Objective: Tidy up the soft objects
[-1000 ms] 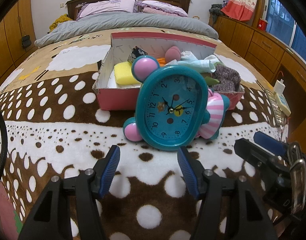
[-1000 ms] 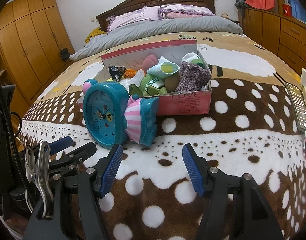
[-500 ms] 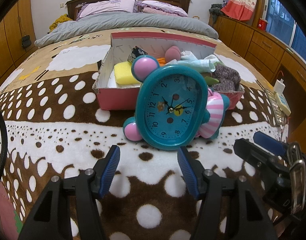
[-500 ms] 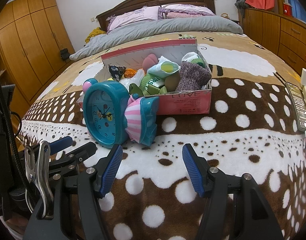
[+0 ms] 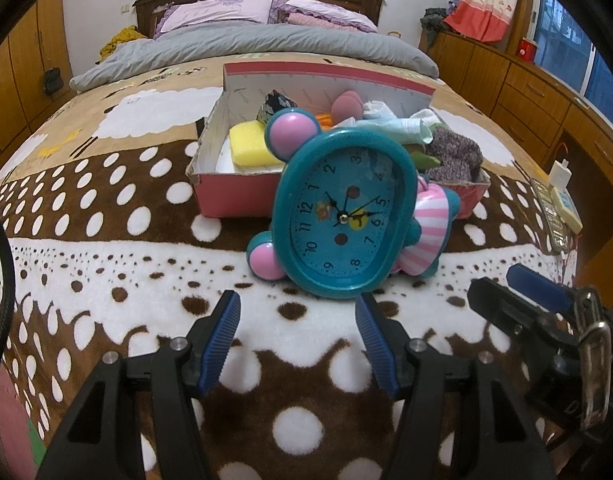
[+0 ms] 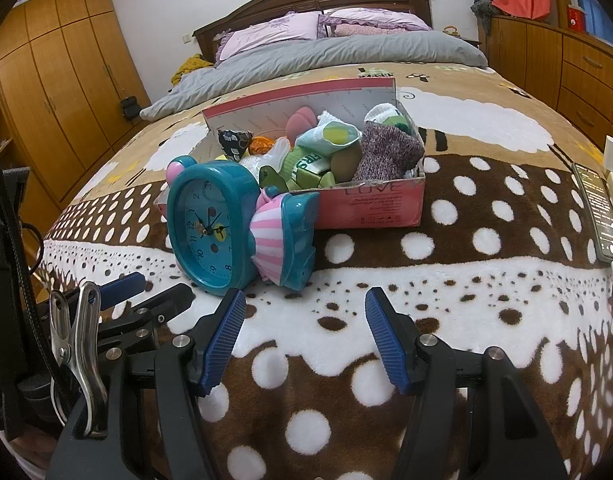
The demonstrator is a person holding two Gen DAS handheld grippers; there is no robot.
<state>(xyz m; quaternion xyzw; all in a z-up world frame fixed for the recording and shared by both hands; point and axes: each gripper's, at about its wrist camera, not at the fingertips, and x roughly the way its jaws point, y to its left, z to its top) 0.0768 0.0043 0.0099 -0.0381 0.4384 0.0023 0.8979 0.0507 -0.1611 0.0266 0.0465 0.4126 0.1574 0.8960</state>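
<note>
A pink cardboard box (image 5: 234, 196) (image 6: 378, 204) sits on the spotted blanket, filled with soft things: a yellow sponge (image 5: 248, 146), a purple knitted sock (image 5: 454, 156) (image 6: 386, 152), pale rolled socks (image 6: 330, 136) and a green toy (image 6: 306, 164). A teal mouse-shaped alarm clock (image 5: 342, 212) (image 6: 214, 224) lies on the blanket just in front of the box. My left gripper (image 5: 298, 328) hovers open just short of the clock, nothing between its blue pads. To its right, my right gripper (image 6: 304, 328) is also open and empty over the blanket.
A phone (image 6: 598, 208) and a white power strip (image 5: 562, 200) with a charger lie at the bed's right edge. Pillows and a grey duvet (image 5: 266, 48) fill the far end. Wooden wardrobes (image 6: 58, 92) stand left, a dresser (image 5: 546, 96) right.
</note>
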